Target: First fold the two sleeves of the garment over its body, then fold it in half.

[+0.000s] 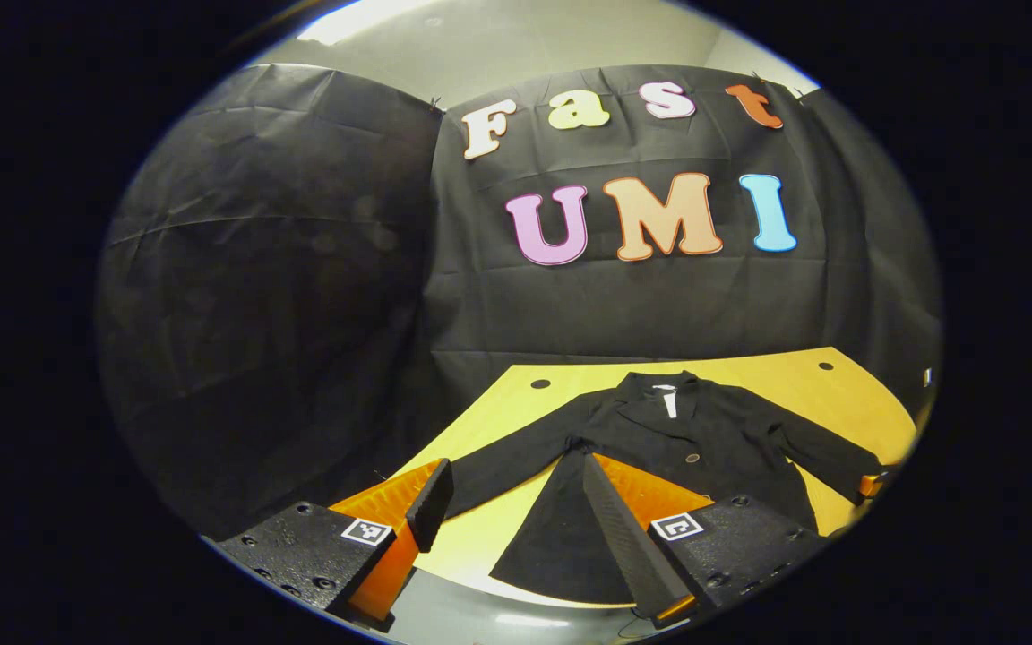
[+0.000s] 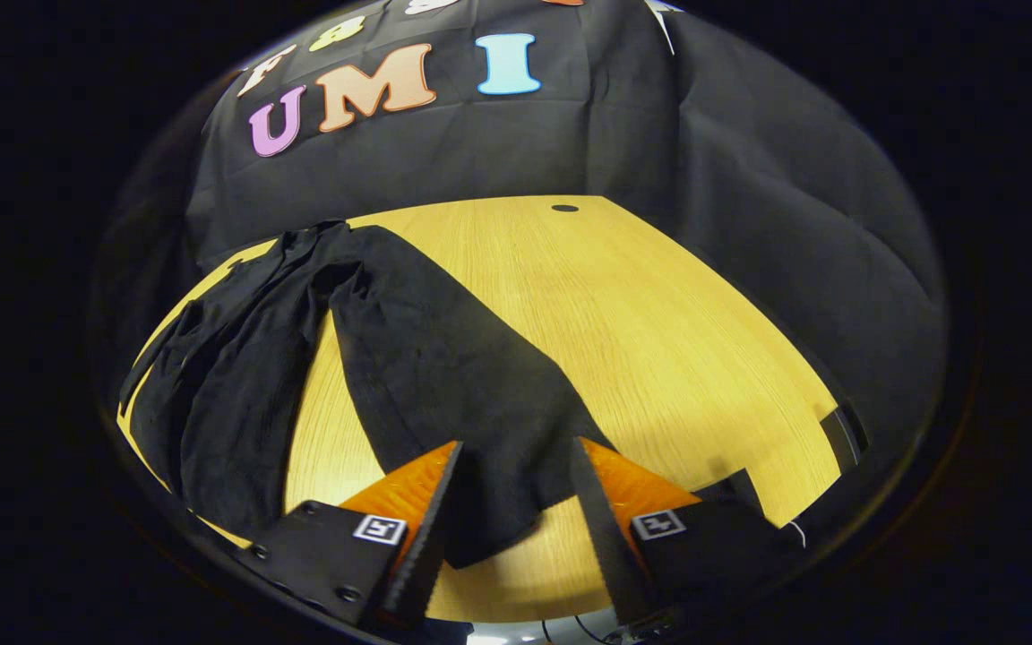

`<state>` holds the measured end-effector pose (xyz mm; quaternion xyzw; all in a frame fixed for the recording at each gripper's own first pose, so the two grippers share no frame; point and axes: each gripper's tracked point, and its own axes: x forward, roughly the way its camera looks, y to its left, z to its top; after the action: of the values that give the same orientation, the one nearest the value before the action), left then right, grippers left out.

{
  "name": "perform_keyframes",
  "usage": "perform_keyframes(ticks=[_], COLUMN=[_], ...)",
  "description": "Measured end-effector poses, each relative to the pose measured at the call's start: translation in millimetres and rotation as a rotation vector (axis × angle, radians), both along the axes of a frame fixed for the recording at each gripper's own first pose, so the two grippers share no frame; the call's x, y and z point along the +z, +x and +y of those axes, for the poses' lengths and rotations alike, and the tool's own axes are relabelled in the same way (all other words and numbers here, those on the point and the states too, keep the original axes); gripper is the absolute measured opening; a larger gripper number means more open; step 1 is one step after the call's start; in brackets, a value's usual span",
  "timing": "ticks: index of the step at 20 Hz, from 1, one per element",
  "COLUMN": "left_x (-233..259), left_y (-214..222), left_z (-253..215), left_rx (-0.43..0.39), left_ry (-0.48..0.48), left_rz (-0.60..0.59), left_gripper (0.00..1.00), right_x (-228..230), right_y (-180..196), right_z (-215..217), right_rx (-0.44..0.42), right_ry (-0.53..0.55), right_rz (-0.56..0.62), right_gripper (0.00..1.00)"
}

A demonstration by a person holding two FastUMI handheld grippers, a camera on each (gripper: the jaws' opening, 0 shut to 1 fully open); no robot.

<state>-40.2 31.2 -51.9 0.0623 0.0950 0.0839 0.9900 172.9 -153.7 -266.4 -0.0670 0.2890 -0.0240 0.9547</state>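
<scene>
Black jacket laid flat on the yellow wooden bench, front up, collar toward the booth wall, hem toward the near edge. Both sleeves spread out to the sides, away from the body: neither is folded over yet, so I judge the first step not begun.

Left tongs held back from the near edge, standing wide, nothing between them. They point at the gap between the jacket's left sleeve and the flared hem. Likely a waiting stance, or lining up on that sleeve.

Right tongs low over the bench, also wide. The cuff end of the right sleeve lies between the two fingers, but neither finger presses on it as far as I can see. That placement makes sense: the cuff is the natural handle for swinging the sleeve across the body.

From the left gripper view, the other tongs show at the far cuff.

Cloth lies smooth, with few wrinkles, which should help a clean fold.
</scene>
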Motion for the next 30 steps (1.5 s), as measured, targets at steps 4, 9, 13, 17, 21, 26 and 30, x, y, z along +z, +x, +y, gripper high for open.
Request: perform_keyframes(ticks=[4, 9, 13, 17, 21, 26, 30], left_x=[-1.0, 0.5, 2.5, 0.2, 0.9, -1.5, -7.4], left_y=[0.6, 0.2, 0.9, 2.7, 2.7, 2.8, 4.0], left_z=[-0.7, -1.0, -4.8, -3.7, -5.5, -5.1, -5.5], left_rx=[0.004, 0.012, 0.003, -0.006, -0.011, -0.024, -0.048], left_ry=[-0.004, -0.006, -0.005, -0.025, -0.038, -0.032, -0.038], left_rz=[0.008, 0.007, -0.006, 0.011, 0.017, 0.034, 0.049], left_gripper=[0.94, 0.94, 0.93, 0.94, 0.89, 0.89, 0.89], right_x=[-2.8, 0.0, 1.6, 1.9, 3.0, 20.8, 69.2], right_y=[0.9, 4.1, 5.5, 4.6, 8.4, 15.5, 43.9], right_z=[3.4, 10.0, 12.3, 12.8, 12.7, 17.6, 37.5], right_rx=[0.043, 0.097, 0.111, 0.081, 0.041, -0.022, -0.072], right_ry=[-0.013, -0.022, -0.028, 0.003, 0.066, 0.132, 0.14], right_rz=[0.025, 0.049, 0.059, 0.089, 0.128, 0.111, 0.025], right_gripper=[0.48, 0.28, 0.16, 0.02, 0.02, 0.02, 0.02])
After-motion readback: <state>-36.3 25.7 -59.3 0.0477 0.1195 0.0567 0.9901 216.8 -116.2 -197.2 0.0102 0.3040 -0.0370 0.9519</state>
